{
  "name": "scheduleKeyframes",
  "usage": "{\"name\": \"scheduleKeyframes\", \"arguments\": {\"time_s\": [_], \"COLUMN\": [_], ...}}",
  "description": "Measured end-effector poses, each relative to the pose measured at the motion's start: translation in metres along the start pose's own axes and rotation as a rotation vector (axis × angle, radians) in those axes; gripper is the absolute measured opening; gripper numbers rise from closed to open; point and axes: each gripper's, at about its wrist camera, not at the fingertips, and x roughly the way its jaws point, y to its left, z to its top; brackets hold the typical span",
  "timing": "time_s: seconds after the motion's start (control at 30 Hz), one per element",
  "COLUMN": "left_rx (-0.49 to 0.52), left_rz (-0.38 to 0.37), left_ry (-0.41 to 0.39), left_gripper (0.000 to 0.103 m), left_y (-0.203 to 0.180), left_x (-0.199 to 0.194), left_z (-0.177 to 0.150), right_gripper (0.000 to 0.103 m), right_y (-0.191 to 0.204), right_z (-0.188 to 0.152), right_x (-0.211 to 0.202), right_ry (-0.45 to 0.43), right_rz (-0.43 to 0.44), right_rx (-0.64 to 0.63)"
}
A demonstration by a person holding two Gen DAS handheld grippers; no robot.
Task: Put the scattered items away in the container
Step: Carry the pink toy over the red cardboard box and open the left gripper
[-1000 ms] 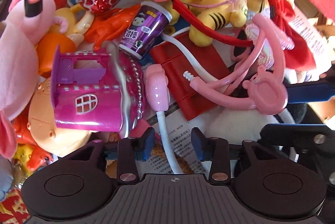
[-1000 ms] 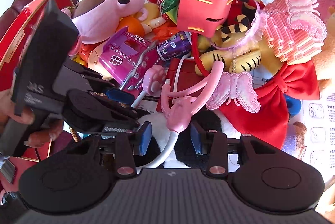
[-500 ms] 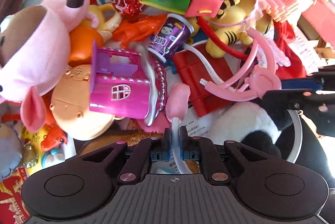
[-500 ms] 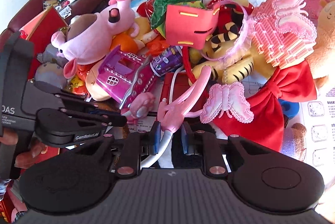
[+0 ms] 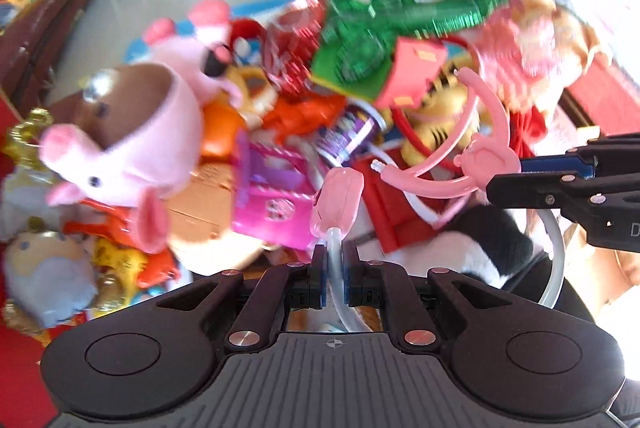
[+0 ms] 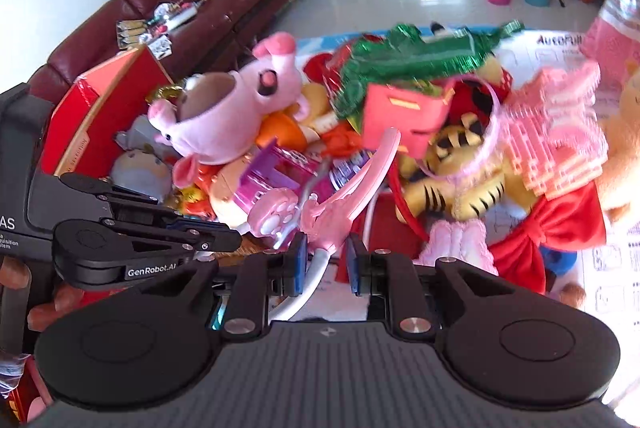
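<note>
Toy stethoscope point(image 5: 424, 184) gripped at both ends, above the toy heap.

Left wrist view: left gripper point(image 5: 334, 278) clamps its clear tube below the pink chestpiece (blurred).
Right wrist view: right gripper point(image 6: 326, 264) pinches the pink yoke.

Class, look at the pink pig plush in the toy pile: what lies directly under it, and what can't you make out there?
Under the pink pig plush show an orange toy, a grey-blue plush and the magenta toy house by its ear. Whatever lies deeper beneath its body is covered.
</note>
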Motion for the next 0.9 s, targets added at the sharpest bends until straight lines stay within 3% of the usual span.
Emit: {"name": "scheduleKeyframes", "arguments": {"time_s": [0.23, 0.53, 0.77, 0.9], "left_rx": [-0.113, -0.32, -0.497, -0.569], "left_rz": [0.085, 0.288, 0.437, 0.514], "left_ry": [-0.117, -0.264, -0.28, -0.279], "left_gripper": [0.001, 0.002, 0.003, 0.003], "left_y": [0.035, 0.116, 0.191, 0.227], "left_x": [-0.069, -0.159, -0.198, -0.217], "left_z": [-0.002, -0.041, -0.09, -0.114], "right_gripper": [0.023, 0.023, 0.023, 0.016], "right_y": [0.048, 0.173, 0.275, 0.326], "right_z": [0.047, 0.097, 0.103, 0.097], "right_x": [-0.007, 0.012, 0.053, 0.076], "right_ry": [-0.053, -0.107, -0.049, 0.005], "right_rz": [0.067, 0.255, 0.415, 0.47], "right_rx": [-0.171, -0.464, -0.608, -0.674]}}
